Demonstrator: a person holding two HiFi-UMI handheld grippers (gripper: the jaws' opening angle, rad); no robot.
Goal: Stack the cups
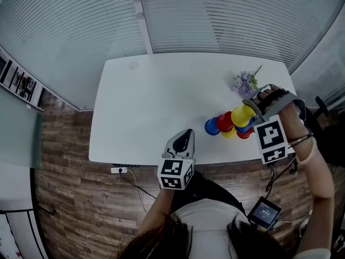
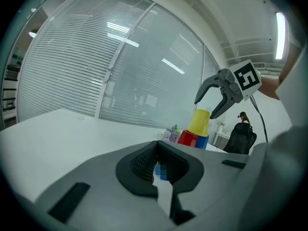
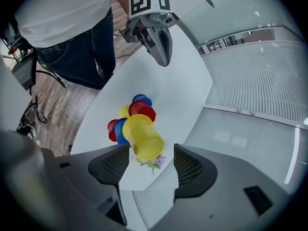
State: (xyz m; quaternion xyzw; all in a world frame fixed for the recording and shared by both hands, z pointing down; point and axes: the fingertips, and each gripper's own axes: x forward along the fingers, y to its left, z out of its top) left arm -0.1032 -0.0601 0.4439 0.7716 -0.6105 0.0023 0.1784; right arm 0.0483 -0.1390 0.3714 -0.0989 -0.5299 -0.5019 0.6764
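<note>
Several cups in red, blue and yellow cluster at the table's (image 1: 140,107) front right. The top yellow cup (image 3: 143,137) sits upside down, tilted, on a red cup (image 2: 187,137) and a blue cup (image 2: 202,141). My right gripper (image 3: 150,160) hangs over it, open, a jaw on each side of the cup's top with a small gap on the right. From the head view the yellow cup (image 1: 241,115) lies just below the right gripper (image 1: 253,106). My left gripper (image 1: 183,139) is shut and empty near the table's front edge, left of the cups.
A small bunch of purple flowers (image 1: 245,82) lies just behind the cups. Slatted blinds close off the table's far side. Cables and a small screen device (image 1: 264,212) lie on the wooden floor by the person's legs. A dark office chair (image 2: 242,134) stands past the table's right end.
</note>
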